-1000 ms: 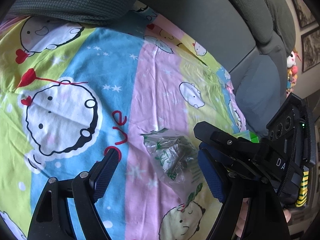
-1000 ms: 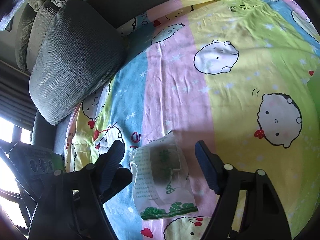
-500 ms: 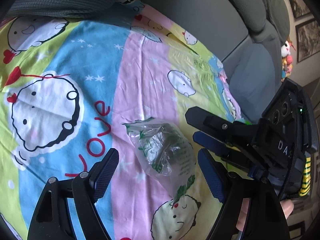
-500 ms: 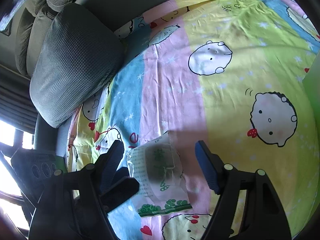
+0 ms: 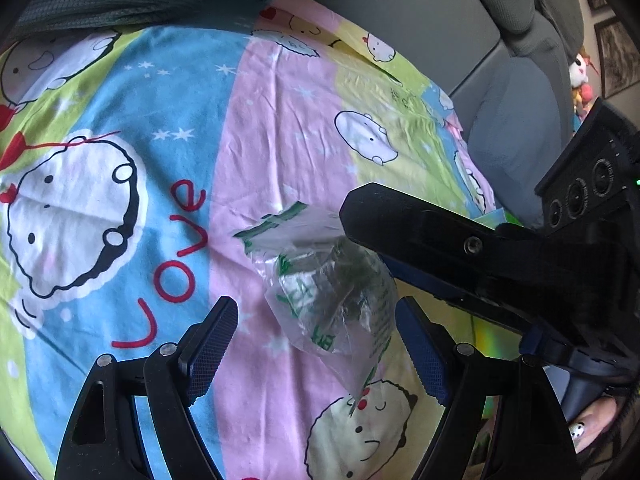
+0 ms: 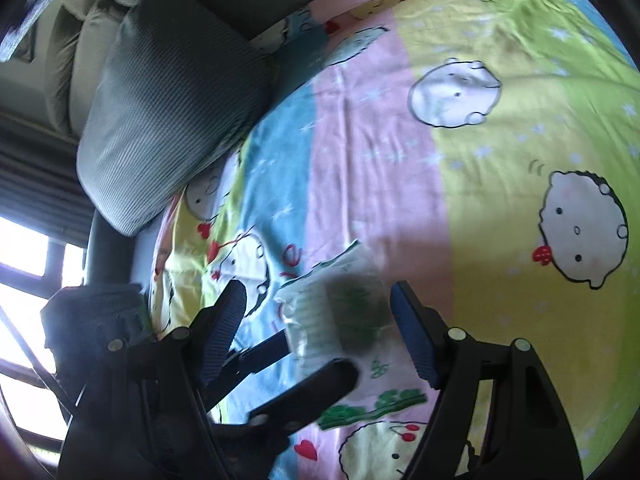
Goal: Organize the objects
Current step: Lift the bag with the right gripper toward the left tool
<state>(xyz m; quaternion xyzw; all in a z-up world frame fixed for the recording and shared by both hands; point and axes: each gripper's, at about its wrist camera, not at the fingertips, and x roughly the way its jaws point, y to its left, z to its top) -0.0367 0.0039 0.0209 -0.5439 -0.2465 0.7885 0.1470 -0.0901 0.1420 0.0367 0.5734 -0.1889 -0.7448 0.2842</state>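
A clear plastic packet with green print and dark contents (image 5: 326,286) lies on the striped cartoon bedsheet (image 5: 120,200). My left gripper (image 5: 318,350) is open, its blue pads on either side of the packet's near end. My right gripper (image 6: 326,332) is open too, and the packet (image 6: 340,316) sits between its pads. In the left wrist view the right gripper's black fingers (image 5: 424,236) come in from the right over the packet. In the right wrist view the left gripper's fingers (image 6: 312,394) cross under the packet from the left.
A grey ribbed cushion (image 6: 168,108) rests at the head of the bed. A grey padded backrest (image 5: 400,16) runs behind the sheet. Stuffed toys (image 5: 582,84) and framed pictures (image 5: 616,52) sit at the far right. A window (image 6: 24,264) is at the left.
Both grippers have moved in closer on the packet from opposite sides. The right gripper's fingers now reach over the packet, and the left gripper's fingers show under it in the right wrist view.
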